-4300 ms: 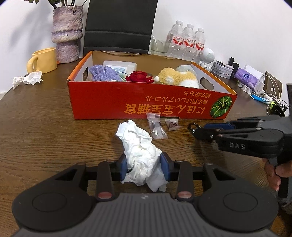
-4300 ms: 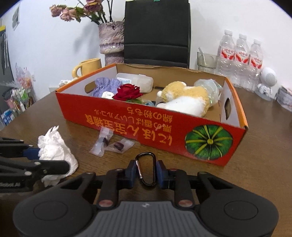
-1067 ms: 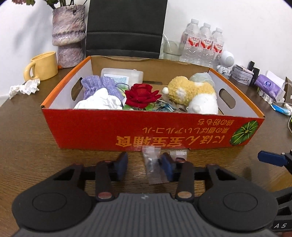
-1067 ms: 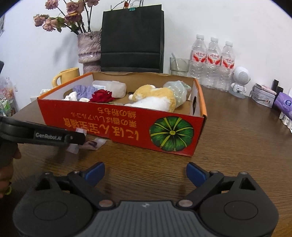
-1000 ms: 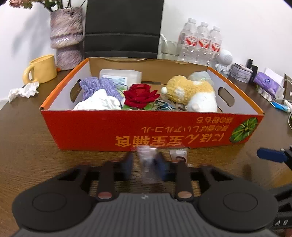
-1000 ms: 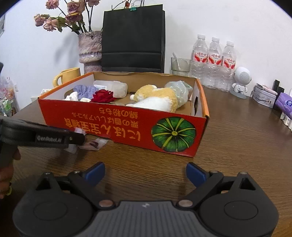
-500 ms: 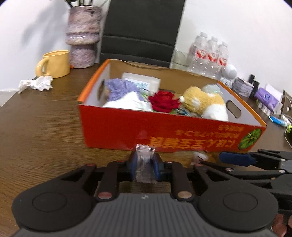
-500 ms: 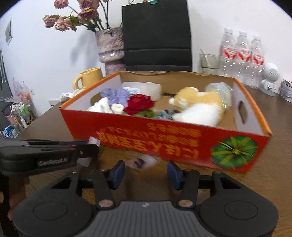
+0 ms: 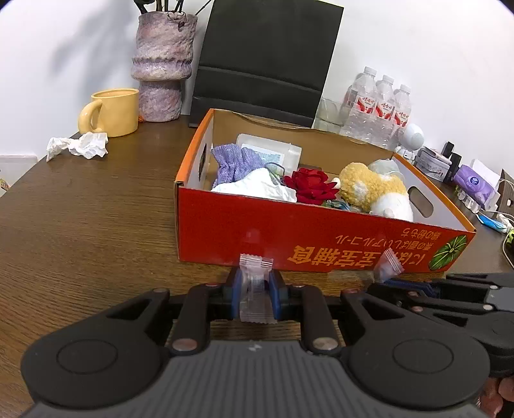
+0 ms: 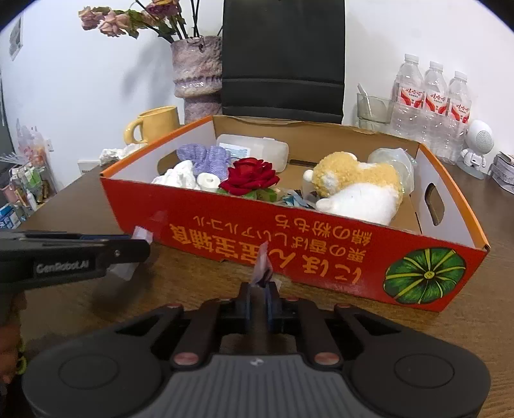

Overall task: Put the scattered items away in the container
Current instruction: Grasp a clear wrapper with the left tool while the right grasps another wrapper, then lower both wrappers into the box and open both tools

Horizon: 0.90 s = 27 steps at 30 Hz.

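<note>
Just before the red cardboard box (image 9: 244, 231), the left gripper (image 9: 256, 289) pinches a clear sachet (image 9: 255, 283), and the right gripper (image 10: 258, 300), its jaws just closing, pinches a second sachet (image 10: 261, 268). The box's front wall stands between both and the red rose (image 10: 249, 177) and plush toy (image 10: 359, 186) inside. Only the left view shows crumpled tissue (image 9: 78, 146) on the tabletop (image 9: 80, 218) left of the box; dried flowers (image 10: 128, 19) appear only in the right.

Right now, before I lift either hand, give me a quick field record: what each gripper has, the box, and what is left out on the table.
left gripper: shut on a clear packet, in front of the box
right gripper: jaws just closed on a second small packet
box: red cardboard, open top, upright on the table
in box: white tissue, red rose, plush toy, purple cloth
left out: crumpled tissue beside the yellow mug
</note>
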Available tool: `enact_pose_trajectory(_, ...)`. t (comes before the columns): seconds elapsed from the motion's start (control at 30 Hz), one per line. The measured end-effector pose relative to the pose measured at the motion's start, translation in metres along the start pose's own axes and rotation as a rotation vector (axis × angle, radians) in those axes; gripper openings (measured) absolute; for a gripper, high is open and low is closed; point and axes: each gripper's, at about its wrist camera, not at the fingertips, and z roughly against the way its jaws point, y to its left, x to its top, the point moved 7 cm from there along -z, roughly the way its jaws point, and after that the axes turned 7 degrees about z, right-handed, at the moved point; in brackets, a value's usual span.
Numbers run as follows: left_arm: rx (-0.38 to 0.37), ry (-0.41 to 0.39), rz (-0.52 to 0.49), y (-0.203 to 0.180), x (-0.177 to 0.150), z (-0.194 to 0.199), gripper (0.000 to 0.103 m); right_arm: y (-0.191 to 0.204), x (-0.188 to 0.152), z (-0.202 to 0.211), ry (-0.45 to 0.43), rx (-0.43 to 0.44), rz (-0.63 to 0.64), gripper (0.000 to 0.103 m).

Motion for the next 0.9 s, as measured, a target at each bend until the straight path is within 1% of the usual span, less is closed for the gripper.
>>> enact_pose_trajectory(0.13,0.003,-0.006,-0.009,-0.001,-0.001,0.001,0.019,0.002,-0.004,0.010,-0.025,0.003,0.021,0.005)
enact_pose_trajectory(0.3,0.005,-0.018,-0.015,-0.004,-0.003,0.006,0.019,0.000,-0.007,0.025,-0.053,0.007,0.010,0.004)
enact_pose_trajectory(0.43,-0.009,-0.051,-0.017,-0.010,-0.004,0.022,0.019,-0.002,-0.009,0.041,-0.085,0.008,0.010,0.004)
enact_pose_trajectory(0.57,-0.051,-0.082,-0.019,-0.021,-0.001,0.045,0.019,-0.004,-0.001,0.064,-0.139,0.015,0.018,0.004)
enact_pose_trajectory(0.63,-0.068,-0.107,-0.025,-0.027,0.009,0.056,0.019,-0.007,0.009,0.076,-0.171,0.014,0.029,0.004)
enact_pose_trajectory(0.73,-0.082,-0.165,-0.027,-0.036,0.033,0.069,0.019,-0.016,0.031,0.087,-0.216,0.002,0.042,0.004)
enact_pose_trajectory(0.83,-0.092,-0.209,-0.024,-0.045,0.059,0.071,0.019,-0.027,0.056,0.089,-0.246,-0.010,0.046,0.004)
enact_pose_trajectory(0.9,-0.098,-0.220,-0.017,-0.051,0.075,0.065,0.019,-0.033,0.071,0.083,-0.249,-0.015,0.042,0.004)
